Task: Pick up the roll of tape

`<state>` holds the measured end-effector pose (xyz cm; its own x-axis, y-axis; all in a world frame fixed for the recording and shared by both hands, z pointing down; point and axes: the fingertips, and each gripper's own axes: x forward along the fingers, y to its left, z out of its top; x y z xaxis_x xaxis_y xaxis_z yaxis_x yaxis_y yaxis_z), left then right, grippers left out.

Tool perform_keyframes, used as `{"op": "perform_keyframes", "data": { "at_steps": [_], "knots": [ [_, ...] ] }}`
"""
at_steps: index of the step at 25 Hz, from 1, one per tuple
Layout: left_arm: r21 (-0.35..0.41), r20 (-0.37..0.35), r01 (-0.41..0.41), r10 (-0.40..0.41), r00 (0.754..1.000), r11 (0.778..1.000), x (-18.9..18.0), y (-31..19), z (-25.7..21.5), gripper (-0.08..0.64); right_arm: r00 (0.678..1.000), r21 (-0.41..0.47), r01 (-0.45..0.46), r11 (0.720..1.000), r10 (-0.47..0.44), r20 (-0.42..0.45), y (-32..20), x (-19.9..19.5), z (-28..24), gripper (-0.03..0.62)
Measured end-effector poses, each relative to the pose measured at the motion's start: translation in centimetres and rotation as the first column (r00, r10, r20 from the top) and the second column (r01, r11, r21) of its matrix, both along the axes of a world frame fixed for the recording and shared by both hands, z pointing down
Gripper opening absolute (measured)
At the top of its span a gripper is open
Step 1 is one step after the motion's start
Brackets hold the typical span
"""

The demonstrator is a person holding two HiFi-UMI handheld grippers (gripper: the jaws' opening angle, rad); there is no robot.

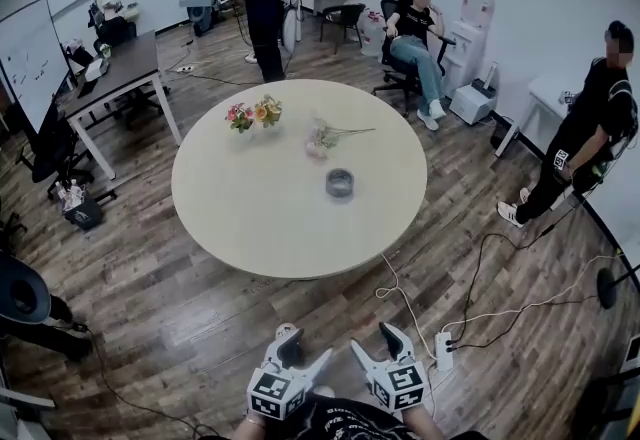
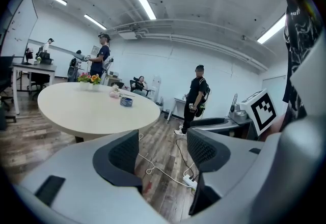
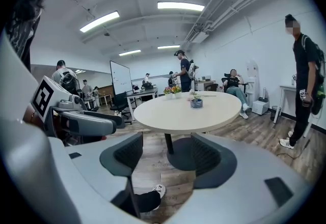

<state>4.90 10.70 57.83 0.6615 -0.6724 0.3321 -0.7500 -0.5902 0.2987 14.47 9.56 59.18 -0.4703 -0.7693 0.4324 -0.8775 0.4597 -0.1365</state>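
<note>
Nearest the head camera, at the bottom edge, the left gripper [image 1: 305,346] and the right gripper [image 1: 375,340] sit side by side over the wooden floor. Both pairs of tongs stand apart. Each gripper's own view shows only floor and room between the jaws, so neither holds anything. The roll of tape [image 1: 340,183] lies flat on the round table [image 1: 250,228], a little right of the top's middle, just this side of a pink flower sprig [image 1: 325,136] and well apart from the small pot of flowers [image 1: 255,113]. The grippers are short of the table's near rim (a power strip [image 1: 443,351] and its cables lie on the floor off to the right), so the step in hand looks like the approach, with the pick not yet begun. The next move probably calls for closing on the rim and reaching one gripper out over the top. Its open jaws would then go down astride the roll's wall, close and lift, keeping clear of the sprig just behind.
</note>
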Motion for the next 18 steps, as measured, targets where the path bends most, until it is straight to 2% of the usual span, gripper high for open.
{"op": "perform_keyframes", "data": {
  "at_steps": [10,18],
  "knots": [
    [0.015,-0.004,-0.071,0.071,0.997,0.997,-1.6,-11.8,-0.5,0.314,0.997,-0.008,-0.076,0.997,0.076,-0.027,-10.2,-1.1,-0.3,0.284],
    [0.001,0.011,-0.135,0.135,0.991,0.991,-4.5,-20.2,-1.1,0.314,0.993,-0.018,-0.118,0.993,0.117,-0.027,-17.9,-4.9,-0.8,0.282]
  ]
}}
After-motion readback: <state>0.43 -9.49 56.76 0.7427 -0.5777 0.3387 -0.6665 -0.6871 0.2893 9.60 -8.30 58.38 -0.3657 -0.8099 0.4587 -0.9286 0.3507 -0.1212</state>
